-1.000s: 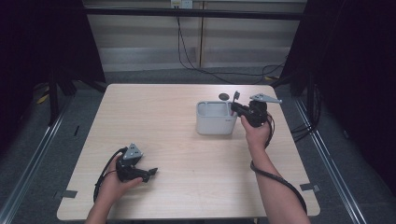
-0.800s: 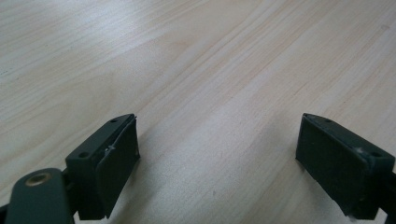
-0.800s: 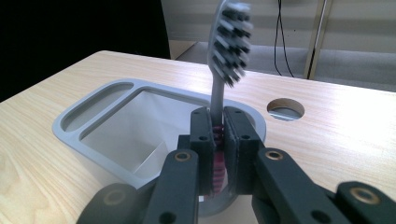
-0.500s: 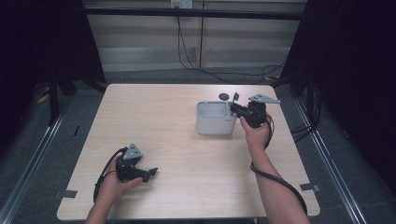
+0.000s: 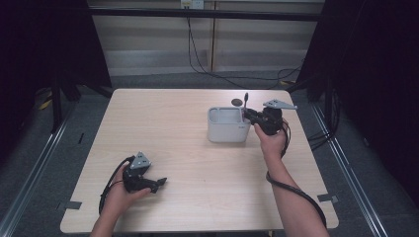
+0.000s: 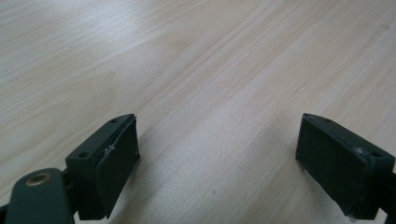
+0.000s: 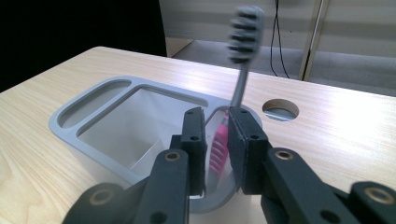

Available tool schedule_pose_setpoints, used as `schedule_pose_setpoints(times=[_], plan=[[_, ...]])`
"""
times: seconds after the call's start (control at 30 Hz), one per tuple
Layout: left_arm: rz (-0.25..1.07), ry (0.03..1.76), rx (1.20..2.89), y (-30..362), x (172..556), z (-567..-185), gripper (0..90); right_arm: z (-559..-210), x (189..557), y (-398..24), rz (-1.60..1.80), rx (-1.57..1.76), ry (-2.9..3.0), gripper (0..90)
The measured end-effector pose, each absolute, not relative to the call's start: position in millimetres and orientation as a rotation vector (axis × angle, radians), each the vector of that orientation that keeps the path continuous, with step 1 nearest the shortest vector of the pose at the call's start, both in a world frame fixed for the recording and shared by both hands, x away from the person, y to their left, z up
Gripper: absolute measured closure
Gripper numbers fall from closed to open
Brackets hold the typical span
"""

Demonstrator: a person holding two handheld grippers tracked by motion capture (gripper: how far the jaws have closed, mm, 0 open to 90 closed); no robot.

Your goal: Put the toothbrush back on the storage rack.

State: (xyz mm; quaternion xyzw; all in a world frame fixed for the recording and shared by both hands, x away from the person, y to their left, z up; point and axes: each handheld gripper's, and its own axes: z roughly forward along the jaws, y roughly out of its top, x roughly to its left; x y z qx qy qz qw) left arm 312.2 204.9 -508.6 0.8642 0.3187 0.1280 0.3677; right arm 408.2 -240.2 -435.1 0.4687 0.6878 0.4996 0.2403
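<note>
the toothbrush (image 7: 239,70) stands head up in the round slot at the holder's (image 5: 227,131) 3 o'clock end, between the right gripper's (image 7: 215,140) jaws, which have just been opening, so it looks let go. it seems light, stiff and slick; its ribbed pink grip is the place to pinch. the left gripper (image 6: 219,158) rests spread wide at 7 o'clock on the smooth wooden table (image 5: 168,123), dark room around.
</note>
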Motion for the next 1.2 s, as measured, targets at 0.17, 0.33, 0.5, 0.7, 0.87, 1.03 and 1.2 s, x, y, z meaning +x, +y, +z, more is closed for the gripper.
schedule_pose_setpoints(times=[0.17, 0.33, 0.5, 0.7, 0.87, 1.03, 1.2], plan=[[0.333, 0.818, 2.221, 205.0, 312.2, -508.5, 12.8, -434.2, 407.4, -241.0, 1.364, 1.284, 1.883, 73.9], [0.334, 0.816, 2.221, 205.0, 312.1, -508.5, 12.8, -431.8, 406.3, -241.8, 1.346, 1.290, 1.883, 66.3], [0.333, 0.818, 2.220, 205.0, 311.8, -508.6, 12.8, -430.5, 404.7, -244.6, 1.307, 1.300, 1.888, 57.8], [0.334, 0.819, 2.219, 205.0, 311.6, -508.5, 12.8, -429.9, 402.9, -246.8, 1.275, 1.292, 1.903, 48.9], [0.338, 0.819, 2.218, 204.9, 311.4, -508.6, 12.8, -429.8, 402.0, -245.4, 1.254, 1.281, 1.924, 41.5], [0.336, 0.819, 2.217, 205.0, 311.3, -508.7, 12.8, -429.2, 402.2, -242.9, 1.232, 1.271, 1.938, 34.7], [0.335, 0.818, 2.218, 205.0, 311.3, -508.6, 12.8, -427.8, 401.5, -241.1, 1.221, 1.264, 1.944, 31.9]])
